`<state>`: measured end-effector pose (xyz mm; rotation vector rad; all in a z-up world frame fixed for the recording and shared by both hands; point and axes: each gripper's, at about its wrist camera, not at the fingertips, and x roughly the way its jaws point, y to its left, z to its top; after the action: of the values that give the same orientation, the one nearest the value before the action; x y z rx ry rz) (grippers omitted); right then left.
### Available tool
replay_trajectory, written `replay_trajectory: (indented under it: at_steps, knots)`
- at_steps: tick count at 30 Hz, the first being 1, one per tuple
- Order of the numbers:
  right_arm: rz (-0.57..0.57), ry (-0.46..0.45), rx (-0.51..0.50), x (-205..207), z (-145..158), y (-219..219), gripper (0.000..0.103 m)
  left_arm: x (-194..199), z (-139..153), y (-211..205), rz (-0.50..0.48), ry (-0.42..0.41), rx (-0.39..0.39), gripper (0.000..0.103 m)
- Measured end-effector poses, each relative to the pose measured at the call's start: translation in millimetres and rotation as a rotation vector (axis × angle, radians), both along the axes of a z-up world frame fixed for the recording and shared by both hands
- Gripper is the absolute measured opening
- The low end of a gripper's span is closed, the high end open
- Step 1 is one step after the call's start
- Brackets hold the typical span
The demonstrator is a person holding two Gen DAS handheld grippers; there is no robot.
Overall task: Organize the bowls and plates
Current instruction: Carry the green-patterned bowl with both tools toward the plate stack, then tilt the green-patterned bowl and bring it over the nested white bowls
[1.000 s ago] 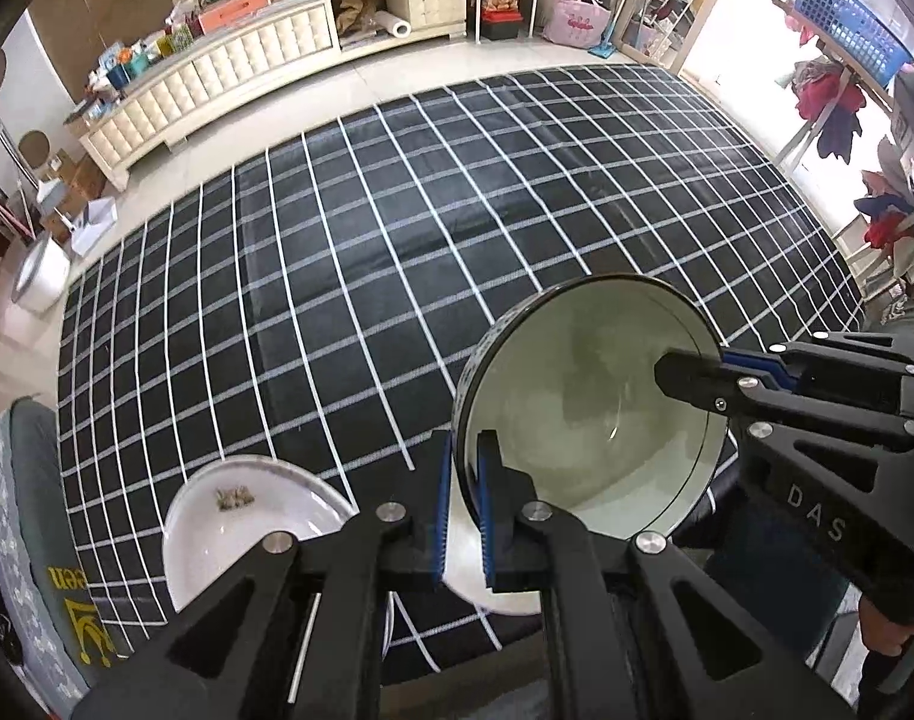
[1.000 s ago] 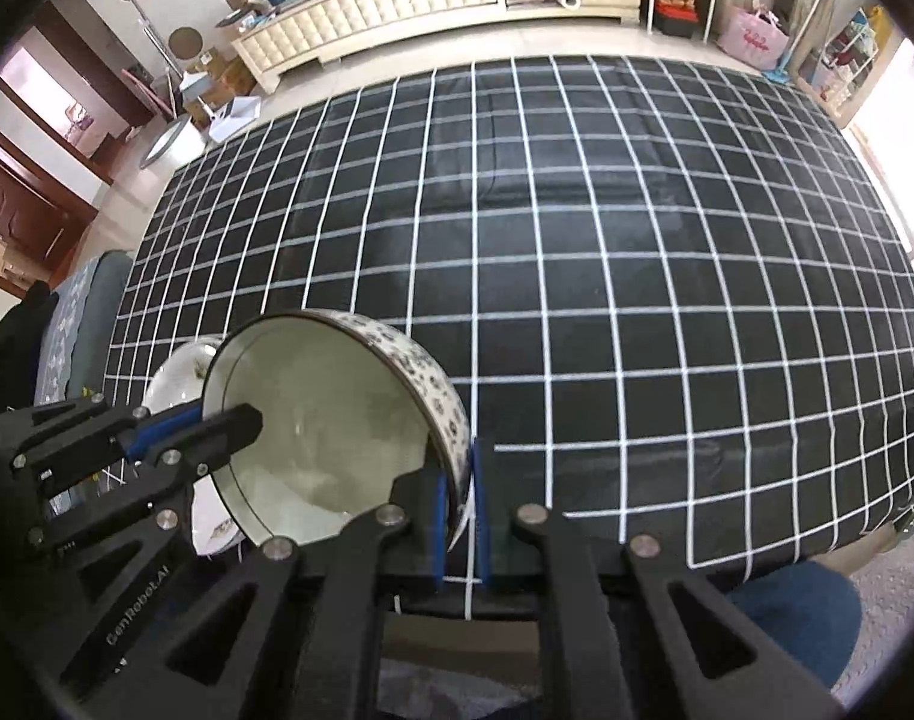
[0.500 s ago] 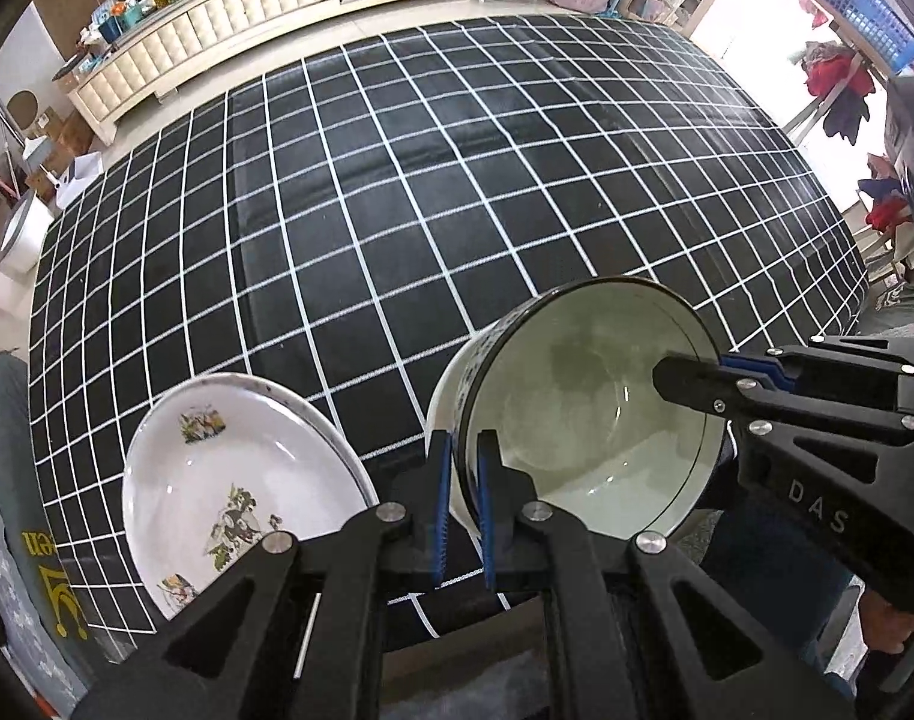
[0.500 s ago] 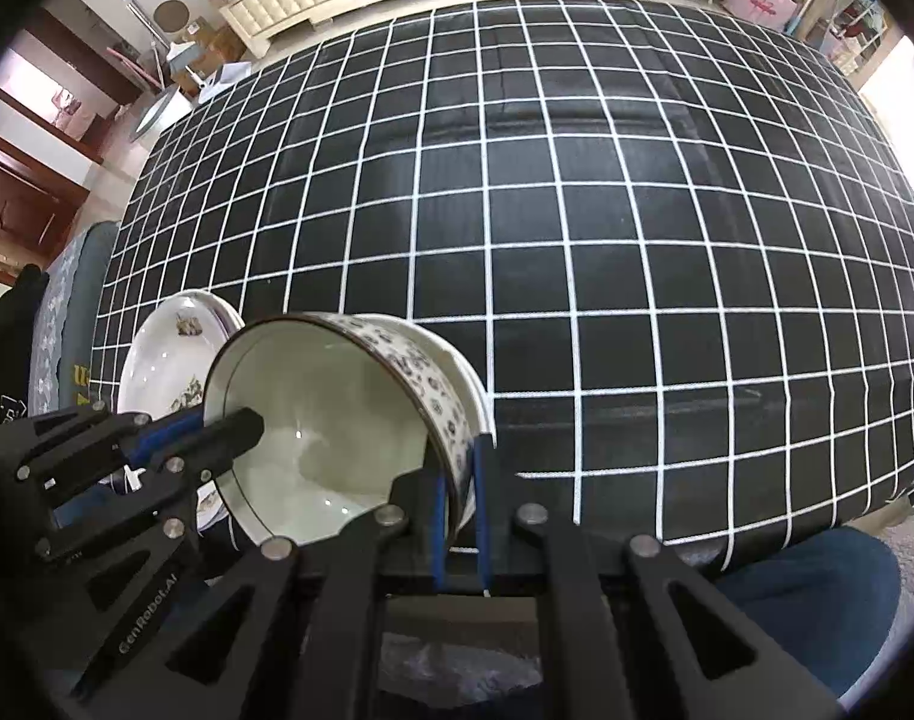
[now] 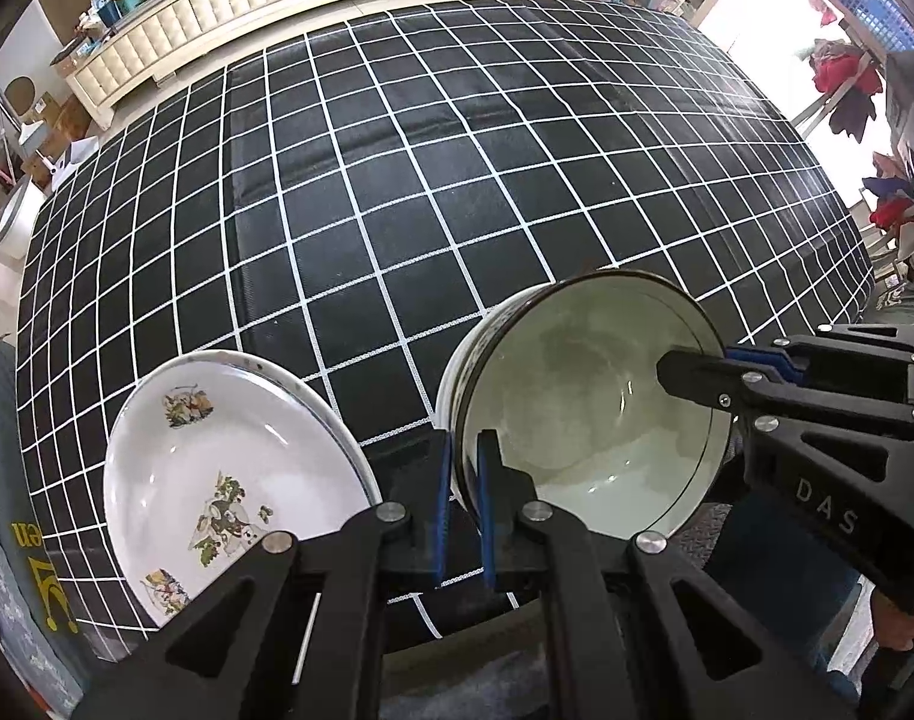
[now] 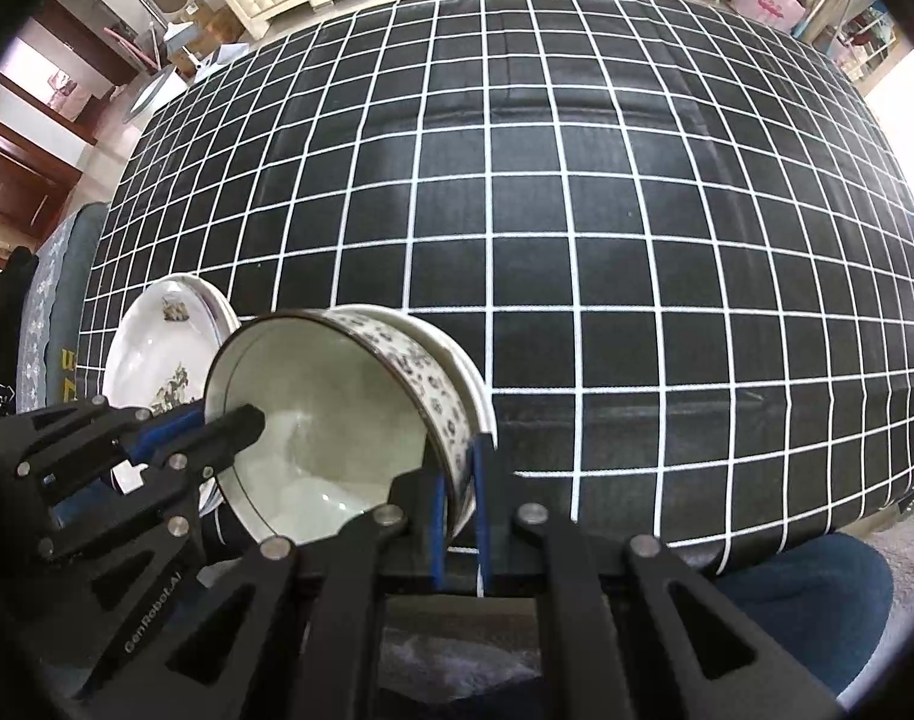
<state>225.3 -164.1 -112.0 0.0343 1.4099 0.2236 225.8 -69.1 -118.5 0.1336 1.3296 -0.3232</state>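
Now, your tabletop (image 5: 396,192) is the biggest thing, covered with a black cloth with a white grid, and it fills both wrist views. On it, at about 8 o'clock in the left wrist view, lies the white plate (image 5: 216,480) with small picture prints, near the front edge; it looks like a second plate is under it, but you cannot be sure. Just beside it, at about 4 o'clock, is the bowl (image 5: 583,414), pale inside and with a dark pattern outside (image 6: 420,384). It is tilted, so its mouth faces you. Whether its lower side touches the cloth you cannot tell.

Your left tool (image 5: 461,504) is closed tightly on the bowl's left rim, one pad inside and one outside. Your right tool (image 6: 457,516) is clamped the same way on the opposite rim, so both tools hold the same bowl.
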Motion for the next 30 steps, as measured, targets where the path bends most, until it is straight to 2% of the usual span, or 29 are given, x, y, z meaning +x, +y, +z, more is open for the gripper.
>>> replay_trajectory:
  at_steps: [11, 13, 15, 18, 23, 25, 30]
  knots:
    - [0.014, -0.034, -0.042, -3, 6, 6, 0.012, 0, 1, -2, 0.009, -0.002, -0.002, 0.009]
    - [0.017, -0.051, -0.051, -4, 9, 6, 0.018, 0, 1, -2, 0.011, -0.001, -0.011, 0.009]
    - [0.017, -0.075, -0.050, -6, 14, 5, 0.033, -1, 2, 0, 0.014, -0.001, -0.025, 0.009]
    - [0.011, -0.110, -0.051, -9, 20, 3, 0.050, -2, 4, 1, 0.012, -0.005, -0.033, 0.013]
    - [0.005, -0.149, -0.038, -16, 29, 0, 0.060, -5, 14, 5, 0.010, -0.034, -0.043, 0.026]
    - [-0.003, -0.165, -0.033, -18, 32, -2, 0.064, -6, 18, 8, 0.013, -0.044, -0.053, 0.036]
    - [-0.033, -0.175, -0.028, -17, 27, -5, 0.068, -6, 27, 19, 0.015, -0.068, -0.098, 0.038]
